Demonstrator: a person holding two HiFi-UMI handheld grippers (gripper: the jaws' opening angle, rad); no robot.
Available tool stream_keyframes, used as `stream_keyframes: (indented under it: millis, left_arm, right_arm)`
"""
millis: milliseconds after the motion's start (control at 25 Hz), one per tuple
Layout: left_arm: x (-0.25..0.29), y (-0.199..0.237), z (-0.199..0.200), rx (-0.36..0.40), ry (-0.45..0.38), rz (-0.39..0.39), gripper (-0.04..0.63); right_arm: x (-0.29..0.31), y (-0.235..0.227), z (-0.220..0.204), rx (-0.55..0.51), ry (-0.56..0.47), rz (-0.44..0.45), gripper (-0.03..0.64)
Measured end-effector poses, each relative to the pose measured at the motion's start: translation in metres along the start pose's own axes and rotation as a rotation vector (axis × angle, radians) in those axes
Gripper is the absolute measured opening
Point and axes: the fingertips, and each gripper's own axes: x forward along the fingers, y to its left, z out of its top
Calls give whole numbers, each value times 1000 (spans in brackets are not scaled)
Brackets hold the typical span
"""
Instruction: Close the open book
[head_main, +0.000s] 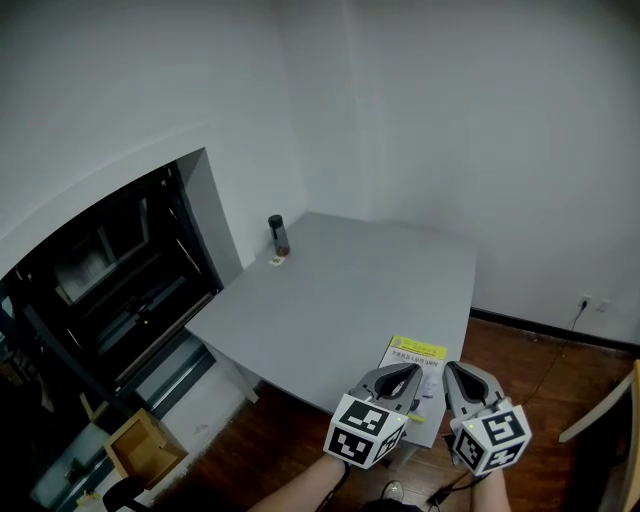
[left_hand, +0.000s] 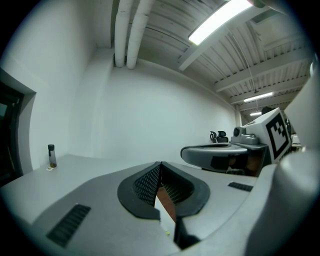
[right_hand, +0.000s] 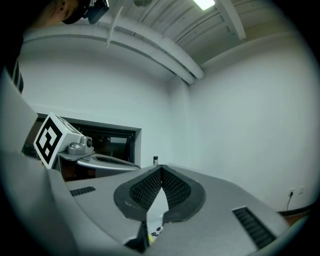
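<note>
Grey table (head_main: 340, 290); left gripper (head_main: 408, 374) partly covers book (head_main: 420, 351).

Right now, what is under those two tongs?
A white booklet with a yellow strip, on the grey table, at its near edge. The left tongs and right tongs cover its lower part.

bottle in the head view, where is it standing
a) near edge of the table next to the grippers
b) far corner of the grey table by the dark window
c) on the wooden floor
b: the bottle stands upright on the grey table at its far corner, beside the dark window.
</note>
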Motion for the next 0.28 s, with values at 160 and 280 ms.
stream_keyframes:
  millis: [160,280]
  left_arm:
    - [-2,-1,0,-5,-1,-4,6]
    - [-3,-2,-1,-4,1,-5,6]
  right_arm:
    - [-2,3,-2,-3,4,2,3]
    - [-2,4,-4,-3,5,2,3]
